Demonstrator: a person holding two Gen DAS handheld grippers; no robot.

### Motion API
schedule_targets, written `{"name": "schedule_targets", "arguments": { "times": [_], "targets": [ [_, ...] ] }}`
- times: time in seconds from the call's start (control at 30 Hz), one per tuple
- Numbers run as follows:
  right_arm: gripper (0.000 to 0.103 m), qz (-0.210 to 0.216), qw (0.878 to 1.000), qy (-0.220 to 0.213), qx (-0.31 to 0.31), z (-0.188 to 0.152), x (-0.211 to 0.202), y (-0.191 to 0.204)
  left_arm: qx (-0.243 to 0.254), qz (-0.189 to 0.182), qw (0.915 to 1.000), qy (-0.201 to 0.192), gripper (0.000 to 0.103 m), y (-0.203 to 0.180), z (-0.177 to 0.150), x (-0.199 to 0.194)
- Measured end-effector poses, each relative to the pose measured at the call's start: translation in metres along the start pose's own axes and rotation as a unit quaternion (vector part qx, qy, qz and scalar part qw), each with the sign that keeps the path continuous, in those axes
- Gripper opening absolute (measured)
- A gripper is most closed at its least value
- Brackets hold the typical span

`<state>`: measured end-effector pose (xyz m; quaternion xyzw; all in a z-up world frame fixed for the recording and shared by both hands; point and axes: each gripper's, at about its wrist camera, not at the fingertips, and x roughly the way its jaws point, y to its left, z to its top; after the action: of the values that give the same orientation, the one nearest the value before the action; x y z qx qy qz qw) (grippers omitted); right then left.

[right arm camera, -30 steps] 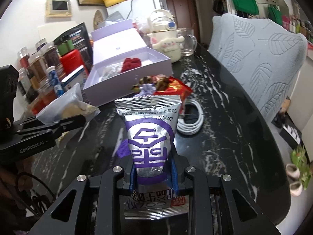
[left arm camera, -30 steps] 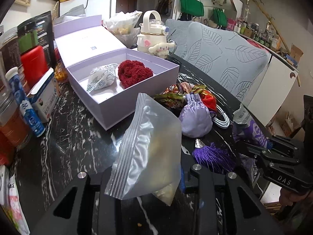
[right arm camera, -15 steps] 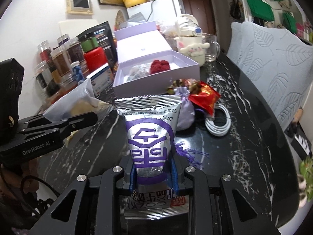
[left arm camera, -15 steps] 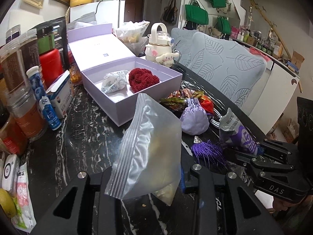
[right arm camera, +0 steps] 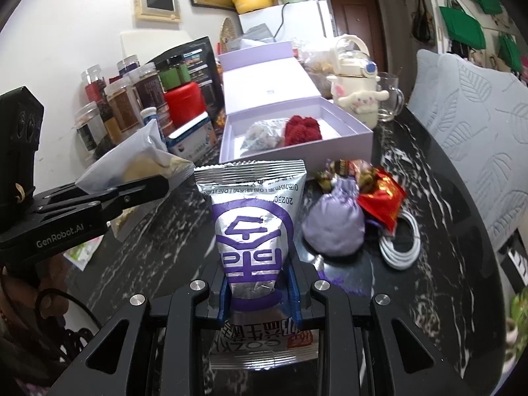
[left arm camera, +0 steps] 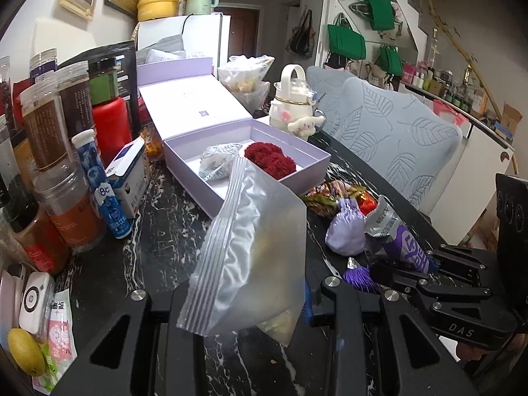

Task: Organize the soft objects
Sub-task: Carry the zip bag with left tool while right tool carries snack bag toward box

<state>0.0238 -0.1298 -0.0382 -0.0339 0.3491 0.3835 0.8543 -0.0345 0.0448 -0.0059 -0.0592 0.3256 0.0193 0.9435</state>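
While both grippers hang above the dark marbled tabletop (left arm camera: pixel 158 217), each one carries a soft packet. The left gripper (left arm camera: pixel 246 300) has its fingers clamped on the lower edge of a frosted zip bag (left arm camera: pixel 254 250), which stands up from the fingers with its ridged seal strip running along the left side; something pale yellow shows through the plastic. In the right wrist view the same bag juts out from the left gripper at the left edge, over the tabletop. The right gripper (right arm camera: pixel 259 300) has its fingers clamped on a silver pouch with a purple emblem (right arm camera: pixel 252 224), held upright with the crimped top edge uppermost and its bottom end hanging below the fingers.

Beyond both packets sits an open lavender box (right arm camera: pixel 330 151) with its lid tipped back. Inside it lie a silver-grey patterned pouch (left arm camera: pixel 219 161) and, just beside it, a fuzzy red bundle (left arm camera: pixel 270 160). In front of the box, on the tabletop, rest a lavender drawstring sachet (right arm camera: pixel 335 227), a pile of red and green snack wrappers (right arm camera: pixel 373 184) touching it, a coiled white cable (right arm camera: pixel 401 244), and a purple tassel (left arm camera: pixel 359 279). Jars and bottles (left arm camera: pixel 56 151) crowd the left side, and a cream kettle with a plush dog (right arm camera: pixel 356 89) stands behind the box.
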Motion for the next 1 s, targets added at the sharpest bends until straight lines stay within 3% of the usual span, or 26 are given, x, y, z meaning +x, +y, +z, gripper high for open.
{"name": "schedule_targets", "arguments": {
  "times": [0.4,1.0],
  "targets": [
    [0.027,0.004,1.0,-0.006,-0.024,0.03,0.013,0.005,-0.002,0.01,0.9999,-0.007,0.032,0.01,0.015,0.011],
    [0.027,0.0,0.999,-0.026,-0.044,0.097,0.043,-0.004,0.007,0.002,0.9997,-0.024,0.032,0.025,0.078,0.046]
  ]
}}
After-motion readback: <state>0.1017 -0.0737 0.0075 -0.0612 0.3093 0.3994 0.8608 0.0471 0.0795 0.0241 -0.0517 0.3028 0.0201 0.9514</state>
